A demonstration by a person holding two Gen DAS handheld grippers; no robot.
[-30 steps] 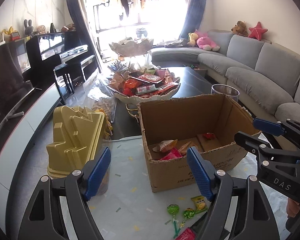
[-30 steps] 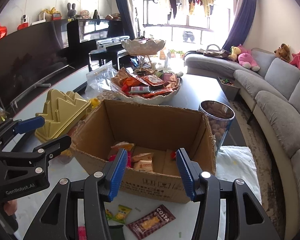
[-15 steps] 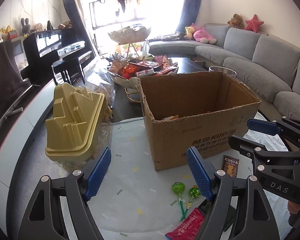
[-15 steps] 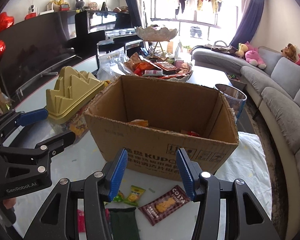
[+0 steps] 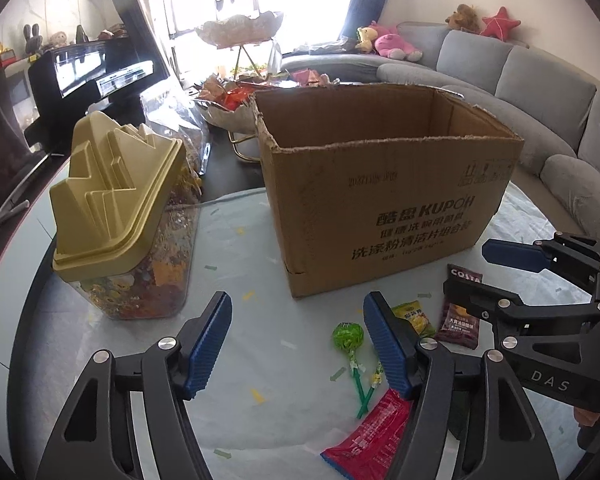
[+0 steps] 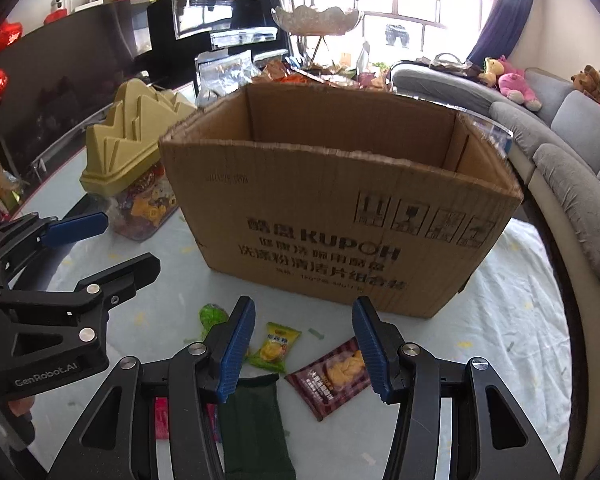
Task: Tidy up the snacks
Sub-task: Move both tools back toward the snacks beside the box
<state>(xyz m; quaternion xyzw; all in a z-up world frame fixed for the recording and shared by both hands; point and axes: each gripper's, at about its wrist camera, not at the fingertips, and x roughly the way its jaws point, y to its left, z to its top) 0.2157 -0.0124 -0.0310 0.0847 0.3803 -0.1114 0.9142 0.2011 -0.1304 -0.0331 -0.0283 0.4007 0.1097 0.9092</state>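
Note:
An open cardboard box (image 5: 384, 200) (image 6: 340, 216) stands on the white table. In front of it lie loose snacks: a green lollipop (image 5: 348, 338), a yellow-green packet (image 5: 414, 318) (image 6: 274, 346), a brown Costa packet (image 5: 460, 312) (image 6: 334, 376), a red packet (image 5: 366, 438) and a dark green packet (image 6: 256, 424). My left gripper (image 5: 298, 344) is open and empty, low over the table, just left of the snacks. My right gripper (image 6: 304, 346) is open and empty, low over the yellow-green and brown packets. Each gripper shows in the other's view.
A clear snack jar with a yellow stepped lid (image 5: 120, 216) (image 6: 136, 160) stands left of the box. A tiered dish of snacks (image 5: 236, 100) stands behind it. A grey sofa (image 5: 520, 92) runs along the right. The table edge curves at the left.
Both grippers have dropped from above the box to near the table in front of it. The box interior is no longer visible; the loose snacks are now close.

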